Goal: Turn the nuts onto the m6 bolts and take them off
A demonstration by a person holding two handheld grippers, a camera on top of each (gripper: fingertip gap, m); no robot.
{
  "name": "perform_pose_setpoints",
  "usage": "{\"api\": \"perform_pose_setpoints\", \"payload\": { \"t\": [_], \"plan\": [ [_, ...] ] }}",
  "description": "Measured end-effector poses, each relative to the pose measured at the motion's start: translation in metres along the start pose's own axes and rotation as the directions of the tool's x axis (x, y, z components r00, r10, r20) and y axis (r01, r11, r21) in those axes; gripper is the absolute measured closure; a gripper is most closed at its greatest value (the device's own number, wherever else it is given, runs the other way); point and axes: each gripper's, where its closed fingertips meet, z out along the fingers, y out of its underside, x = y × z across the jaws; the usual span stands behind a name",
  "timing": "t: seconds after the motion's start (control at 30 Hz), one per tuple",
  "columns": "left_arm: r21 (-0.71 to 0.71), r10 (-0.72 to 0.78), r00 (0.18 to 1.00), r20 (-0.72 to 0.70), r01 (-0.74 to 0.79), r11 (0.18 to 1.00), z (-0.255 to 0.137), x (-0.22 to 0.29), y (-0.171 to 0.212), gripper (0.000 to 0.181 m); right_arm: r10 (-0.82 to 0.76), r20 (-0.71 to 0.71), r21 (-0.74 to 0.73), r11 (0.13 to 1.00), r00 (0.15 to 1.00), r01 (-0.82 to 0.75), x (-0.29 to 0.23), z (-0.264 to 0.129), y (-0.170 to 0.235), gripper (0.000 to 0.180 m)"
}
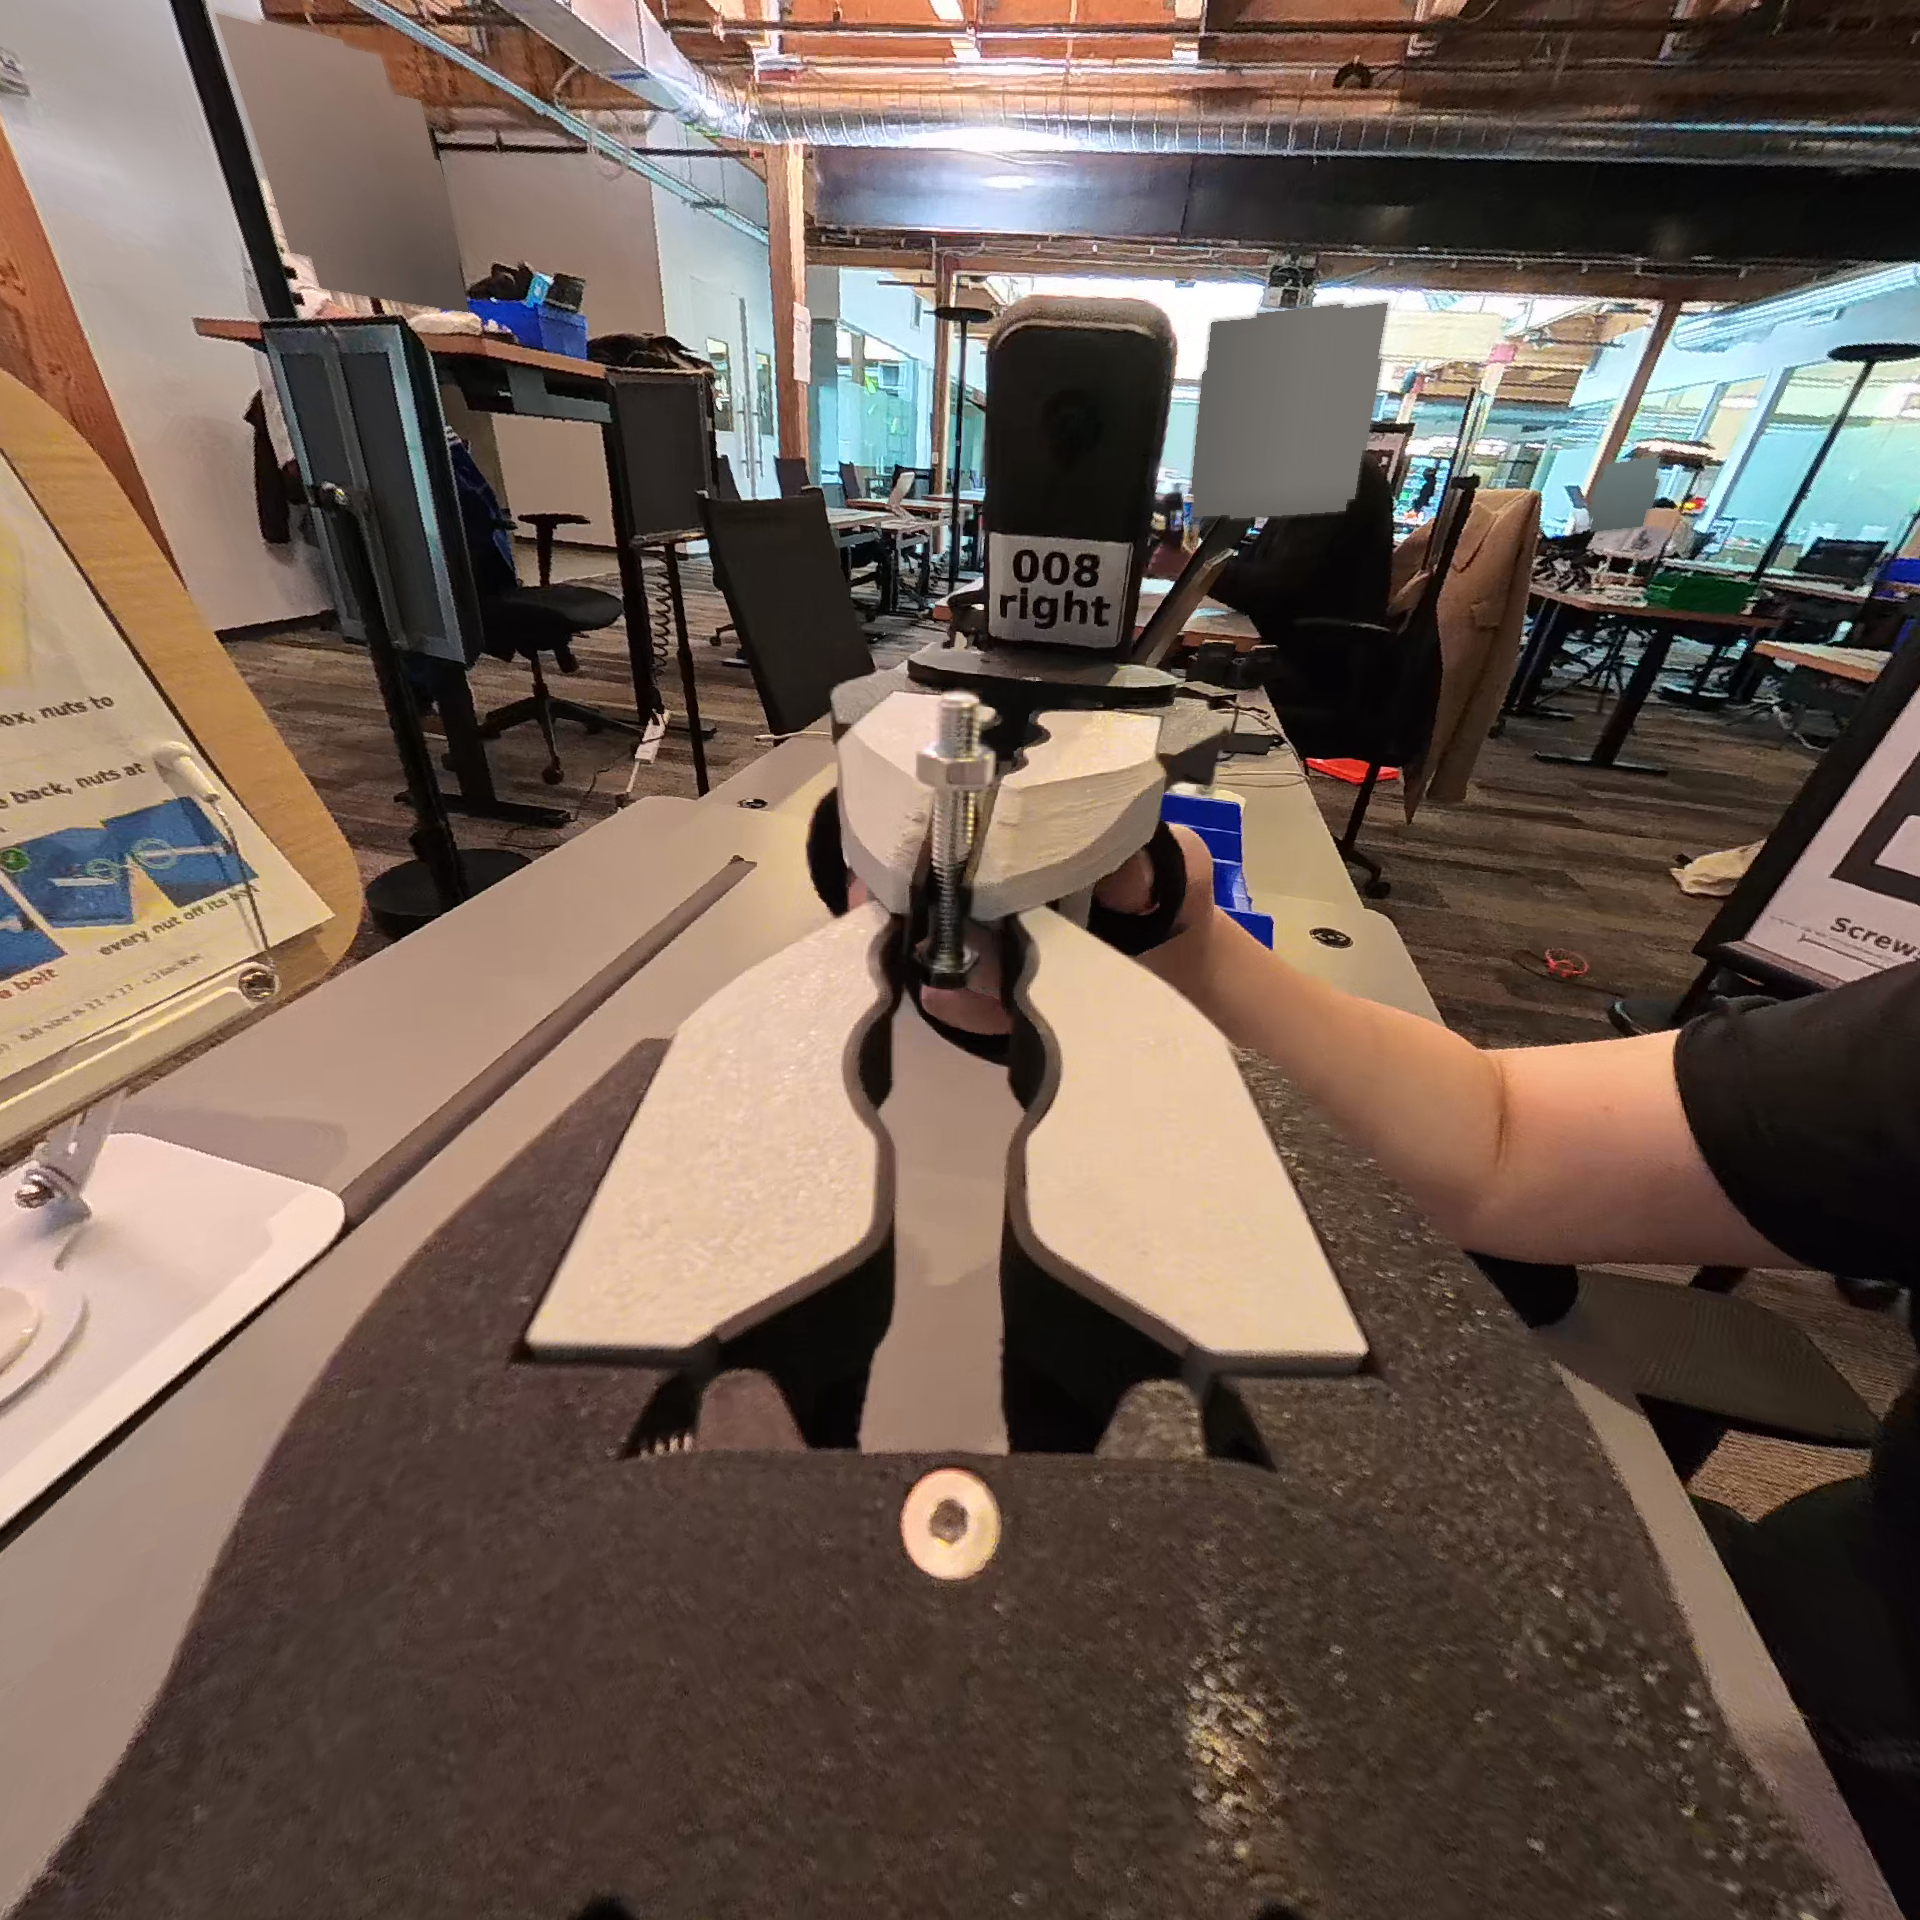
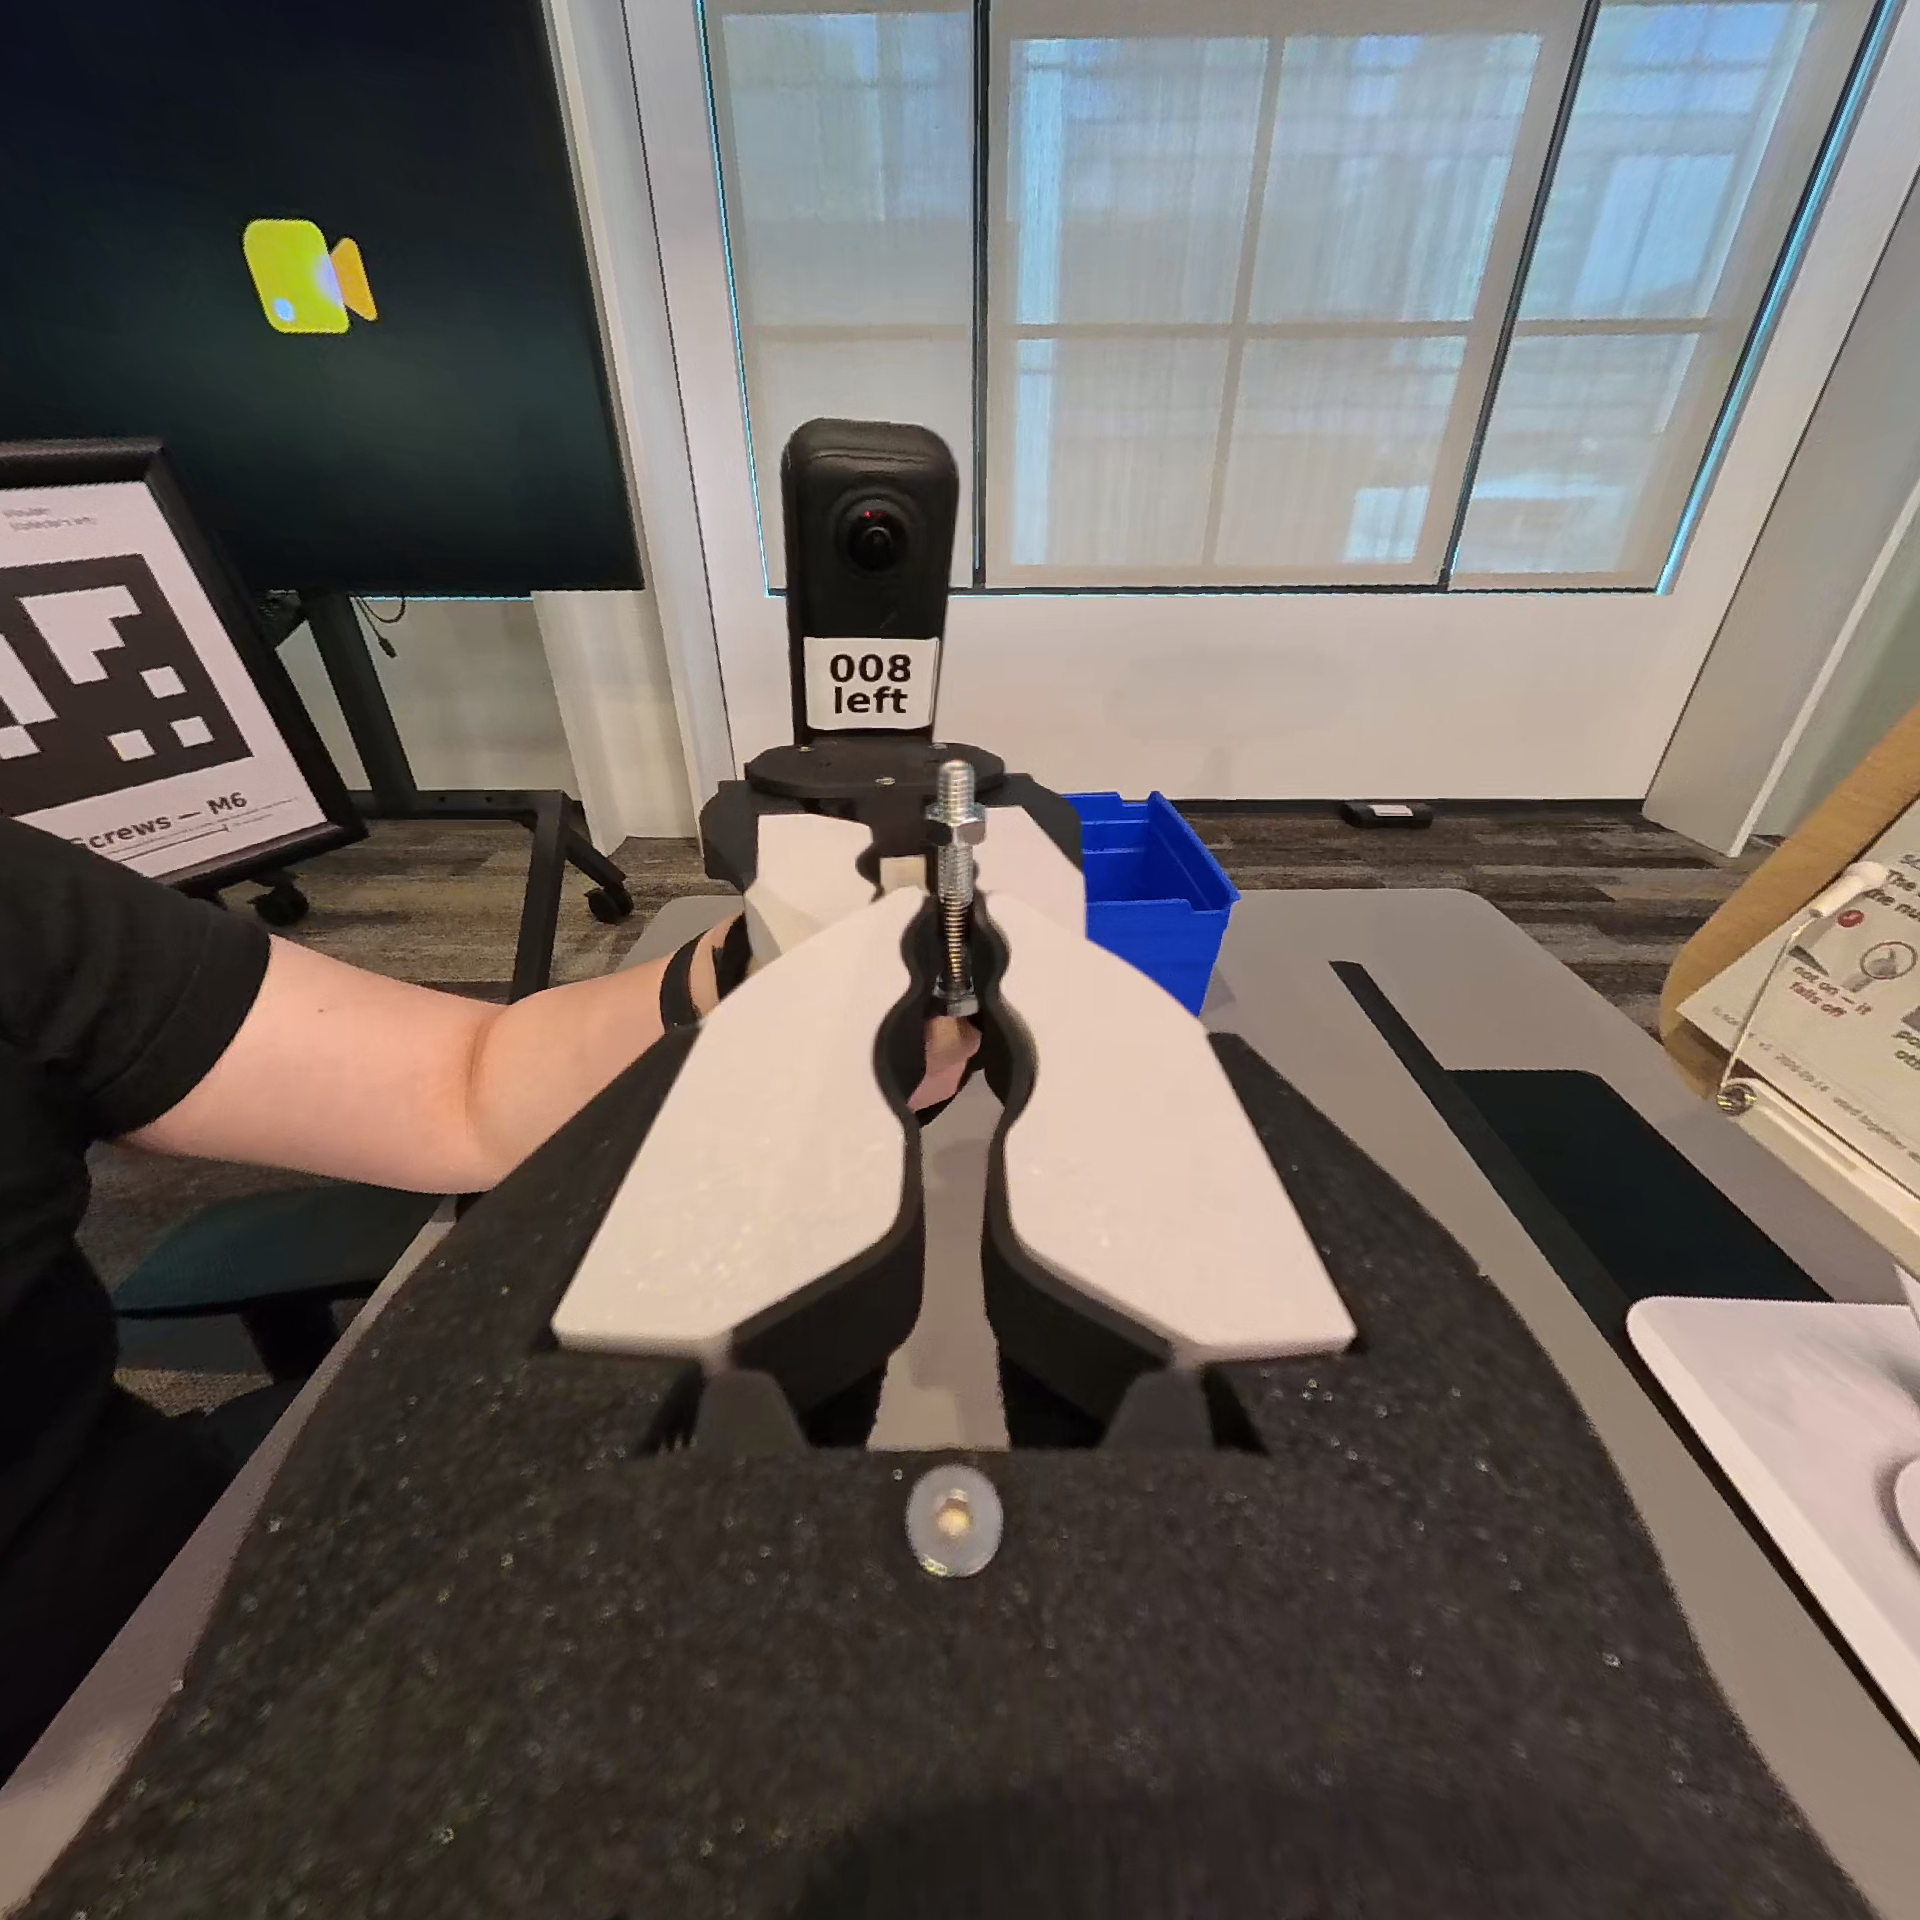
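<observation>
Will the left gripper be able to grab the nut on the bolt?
Probably yes. The nut sits bare near the top of the bolt, with nothing covering it. The left gripper is lower, by the bolt's head, so it must rise first.

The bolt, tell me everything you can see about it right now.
The bolt is bright silvery metal, threaded along its whole visible shank, standing upright in the air between the two tools. Its hex head is at the bottom and a hex nut sits high on the thread, a short stub showing above it. The left hand-held gripper and right hand-held gripper meet at its lower shank, fingertips closed in around it from opposite sides. Which one bears it cannot be told.
</observation>
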Motion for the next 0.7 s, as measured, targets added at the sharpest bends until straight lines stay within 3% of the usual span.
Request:
{"api": "perform_pose_setpoints", "payload": {
  "t": [0.1, 0.23, 0.37, 0.53, 0.7],
  "plan": [
    [0.007, -0.006, 1.0, 0.015, 0.006, 1.0, -0.001, -0.002, -0.002, 0.151, -0.004, -0.01, 0.016, 1.0, 1.0, 0.004, 0.001, -0.005, -0.005, 0.175],
    [-0.034, 0.004, 0.999, 0.037, -0.003, 0.999, -0.002, -0.006, 0.003, 0.15, -0.033, -0.077, -0.005, 0.999, 0.996, 0.033, 0.003, -0.025, -0.021, 0.175],
    [-0.12, 0.072, 0.99, 0.119, -0.057, 0.991, -0.005, -0.015, 0.01, 0.151, -0.092, -0.316, -0.126, 0.99, 0.944, 0.055, 0.009, -0.077, -0.045, 0.175],
    [-0.205, 0.12, 0.974, 0.192, -0.08, 0.976, -0.006, -0.022, 0.018, 0.152, -0.111, -0.679, -0.287, 0.95, 0.726, -0.124, 0.027, -0.202, -0.052, 0.175],
    [-0.24, 0.103, 0.978, 0.181, -0.058, 0.969, 0.001, -0.018, 0.025, 0.151, -0.001, -0.914, -0.238, 0.813, 0.406, -0.532, 0.045, -0.361, 0.009, 0.175]
  ]
}}
